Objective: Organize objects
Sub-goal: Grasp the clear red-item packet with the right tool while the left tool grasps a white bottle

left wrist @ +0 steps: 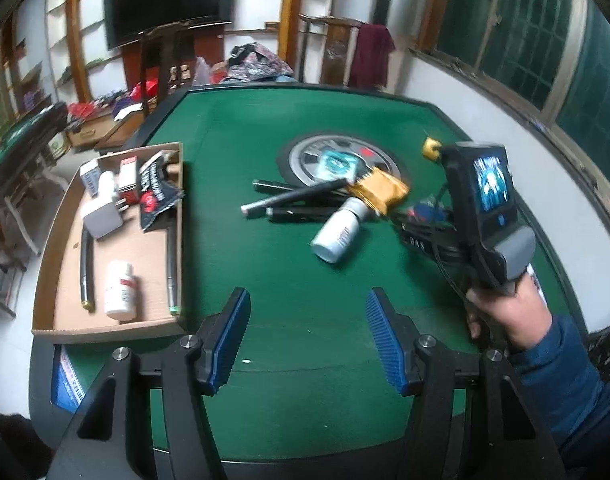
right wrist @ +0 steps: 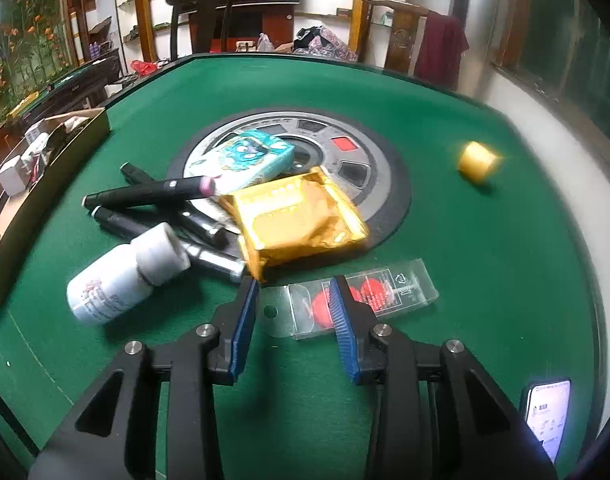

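Now: pick step. Right gripper (right wrist: 293,304) jaws part-open astride clear plastic blister pack (right wrist: 369,296), lower centre, not gripping; next close. Left gripper (left wrist: 308,312) jaws wide, empty.

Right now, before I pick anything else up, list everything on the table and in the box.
Cardboard box: one, brown, table's left edge.
In the box: white bottle, white charger, black torn packet, two small cartons, two dark tubes.
Black markers: about four, piled left of centre.
White bottle: one, on its side beside the markers.
Gold packet: one, crumpled, on the markers.
Teal tissue pack: one, on the centre disc.
Clear plastic case: one, red inside, nearest the right fingers.
Yellow cap: one, far right.
Phone: one, lit, near right edge.
Left gripper: open, empty.
Right gripper: open over the case.
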Demonstrator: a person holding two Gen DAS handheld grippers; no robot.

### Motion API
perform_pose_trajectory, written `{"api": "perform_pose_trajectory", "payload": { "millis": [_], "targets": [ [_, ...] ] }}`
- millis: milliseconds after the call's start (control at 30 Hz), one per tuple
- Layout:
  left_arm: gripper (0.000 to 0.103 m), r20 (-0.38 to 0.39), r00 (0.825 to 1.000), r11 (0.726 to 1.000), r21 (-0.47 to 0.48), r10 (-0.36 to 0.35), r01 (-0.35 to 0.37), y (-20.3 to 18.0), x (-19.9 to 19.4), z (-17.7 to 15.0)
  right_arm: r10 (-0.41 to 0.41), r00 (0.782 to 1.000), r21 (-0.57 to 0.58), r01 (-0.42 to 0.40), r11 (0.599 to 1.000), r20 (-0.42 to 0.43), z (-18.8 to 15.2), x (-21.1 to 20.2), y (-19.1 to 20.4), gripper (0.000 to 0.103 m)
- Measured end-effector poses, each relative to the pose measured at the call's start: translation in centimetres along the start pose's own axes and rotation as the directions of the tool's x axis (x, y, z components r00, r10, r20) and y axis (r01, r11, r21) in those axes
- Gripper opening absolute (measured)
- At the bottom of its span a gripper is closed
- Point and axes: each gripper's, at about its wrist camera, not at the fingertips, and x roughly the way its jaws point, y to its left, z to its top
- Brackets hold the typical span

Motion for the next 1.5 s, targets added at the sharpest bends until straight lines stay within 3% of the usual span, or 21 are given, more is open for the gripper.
{"api": "perform_pose_trajectory", "payload": {
  "millis": [200, 267, 433, 500, 633, 733, 800, 933, 1033, 1200, 1300, 1433, 1500],
  "targets": [
    [0.055, -0.032, 0.999, 0.999, 0.029, -0.027, 0.028, -1.9, 0.6, -0.3, -0.045, 0.999, 0.007, 0.045, 0.999, 0.006, -0.3, -0.1, -1.1, 0.036],
    [0.055, -0.039, 0.999, 0.999, 0.028, -0.026, 0.027, -2.1, 0.8, -0.3, -0.082, 0.997, 0.0, 0.082, 0.997, 0.004, -0.3, 0.0, -1.2, 0.043],
    [0.055, -0.016, 0.998, 0.998, 0.023, -0.061, 0.062, -1.8, 0.7, -0.8, -0.102, 0.995, 0.033, 0.102, 0.994, 0.001, -0.2, 0.0, -2.4, 0.043],
    [0.055, -0.019, 0.995, 0.995, -0.02, -0.097, 0.097, -0.8, 1.2, -0.9, -0.103, 0.995, 0.031, 0.103, 0.994, -0.002, -0.1, -0.1, -2.6, 0.04],
    [0.055, 0.001, 0.985, 0.983, -0.072, -0.172, 0.171, 1.4, 2.6, -0.9, -0.027, 1.0, 0.057, 0.027, 0.998, -0.007, -0.1, -0.7, -2.9, 0.017],
    [0.055, -0.009, 0.979, 0.971, -0.125, -0.204, 0.202, 3.3, 4.3, -0.4, 0.05, 0.999, 0.094, -0.05, 0.994, 0.005, 0.0, -1.6, -3.3, 0.015],
    [0.054, -0.011, 0.973, 0.964, -0.14, -0.229, 0.225, 4.0, 5.2, 0.0, 0.059, 0.998, 0.109, -0.061, 0.992, 0.013, 0.0, -2.0, -3.7, 0.015],
    [0.054, -0.022, 0.969, 0.969, -0.05, -0.244, 0.243, 3.6, 7.1, 1.8, 0.126, 0.992, 0.173, -0.128, 0.976, 0.027, 0.3, -2.5, -4.8, 0.016],
    [0.054, -0.08, 0.948, 0.948, 0.052, -0.309, 0.313, 1.8, 9.5, 3.0, 0.159, 0.987, 0.214, -0.162, 0.963, 0.033, 0.4, -2.7, -5.4, 0.016],
    [0.054, -0.099, 0.956, 0.936, 0.198, -0.276, 0.291, -1.5, 12.3, 5.4, 0.181, 0.98, 0.285, -0.197, 0.938, 0.082, 0.7, -3.9, -7.1, 0.016],
    [0.054, -0.125, 0.973, 0.924, 0.311, -0.192, 0.222, -3.5, 13.8, 6.1, 0.186, 0.977, 0.349, -0.212, 0.913, 0.108, 0.8, -4.2, -8.8, 0.018],
    [0.054, -0.193, 0.973, 0.889, 0.413, -0.126, 0.197, -5.0, 16.1, 6.0, 0.162, 0.98, 0.443, -0.196, 0.875, 0.114, 0.7, -4.1, -11.2, 0.03],
    [0.054, -0.232, 0.966, 0.891, 0.406, -0.116, 0.205, -5.0, 17.5, 5.8, 0.157, 0.98, 0.484, -0.195, 0.853, 0.119, 0.6, -4.0, -12.1, 0.035]
  ]
}}
